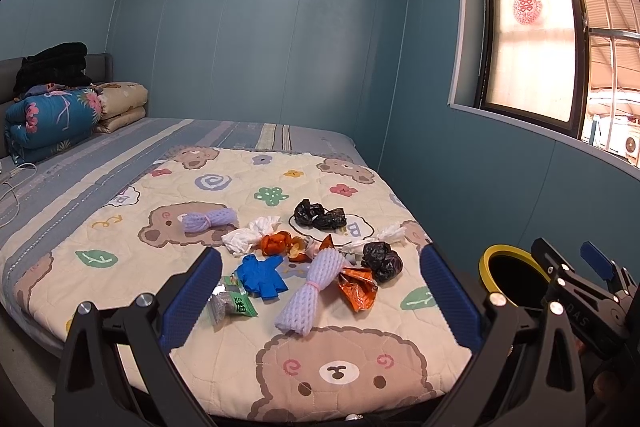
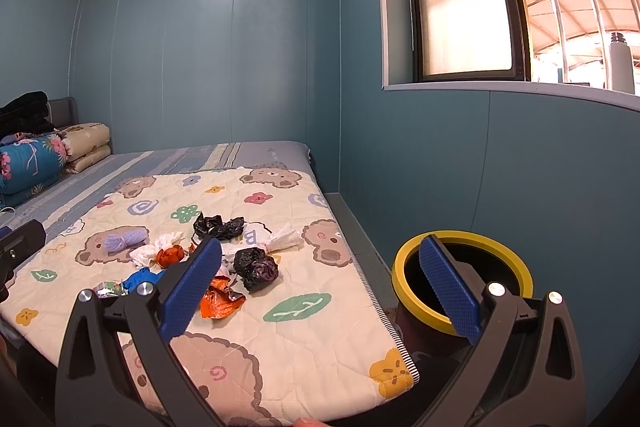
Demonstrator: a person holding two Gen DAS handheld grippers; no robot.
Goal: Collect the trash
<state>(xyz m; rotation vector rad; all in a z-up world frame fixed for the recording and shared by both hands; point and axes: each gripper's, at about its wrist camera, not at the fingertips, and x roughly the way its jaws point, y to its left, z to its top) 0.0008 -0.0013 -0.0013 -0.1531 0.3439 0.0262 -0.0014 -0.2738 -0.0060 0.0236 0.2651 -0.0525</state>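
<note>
Trash lies scattered on the bear-print quilt (image 1: 224, 355): two purple foam nets (image 1: 310, 291) (image 1: 209, 220), a blue glove (image 1: 261, 274), a green wrapper (image 1: 236, 303), an orange wrapper (image 1: 357, 287), orange peel (image 1: 276, 242), white plastic twists (image 1: 246, 237) and black bags (image 1: 378, 259) (image 1: 320, 215). My left gripper (image 1: 320, 297) is open above the near edge of the quilt, nothing between its fingers. My right gripper (image 2: 320, 291) is open too, hanging between the quilt (image 2: 304, 347) and a black bin with a yellow rim (image 2: 464, 239). The right gripper also shows in the left wrist view (image 1: 576, 267).
The bin (image 1: 490, 259) stands on the floor between the bed's right side and the blue wall. Folded quilts (image 1: 52, 123) and dark clothes (image 1: 52, 65) are piled at the headboard. A white cable (image 1: 16, 179) lies on the striped sheet. A window (image 2: 460, 7) is at the right.
</note>
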